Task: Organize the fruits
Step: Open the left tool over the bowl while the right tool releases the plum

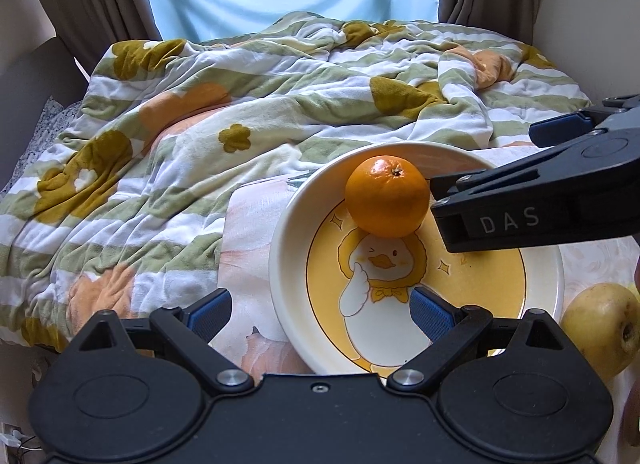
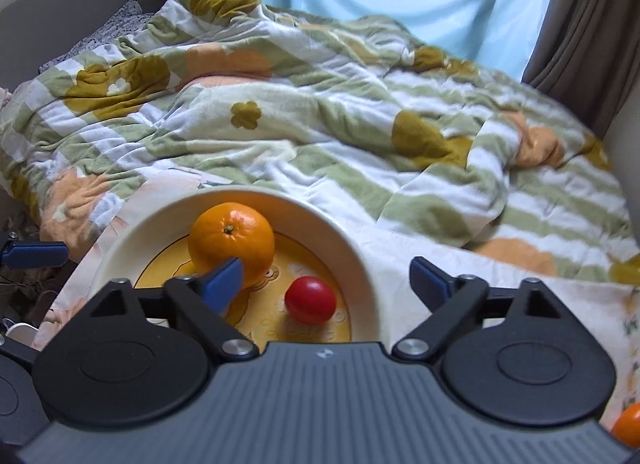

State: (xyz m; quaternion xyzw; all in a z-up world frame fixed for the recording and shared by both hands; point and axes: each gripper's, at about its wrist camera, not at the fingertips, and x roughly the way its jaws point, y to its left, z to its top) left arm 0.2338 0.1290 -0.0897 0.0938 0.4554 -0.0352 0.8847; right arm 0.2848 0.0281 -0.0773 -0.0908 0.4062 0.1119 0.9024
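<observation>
Both my claws, left point(image 1: 320, 314) and right point(image 2: 327, 284), are spread wide and empty. Orange point(image 2: 231, 244) and tomato point(image 2: 310, 299) already sit in the plate point(image 2: 360, 248) on the bed; apple point(image 1: 600, 328) waits beside it.

Green-striped floral blanket point(image 1: 248, 112), yellow duck-print plate point(image 1: 480, 264)

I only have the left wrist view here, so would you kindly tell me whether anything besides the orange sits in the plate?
Observer: Yes, the right wrist view shows a small red fruit in the plate, nearer the camera than the orange.
Operator: Thank you. Is the right gripper holding anything?
Observer: No, the right gripper is open and empty above the plate.
Operator: Any other fruit that I cannot see?
Observer: Another orange fruit shows at that view's lower right edge, off the plate.
</observation>
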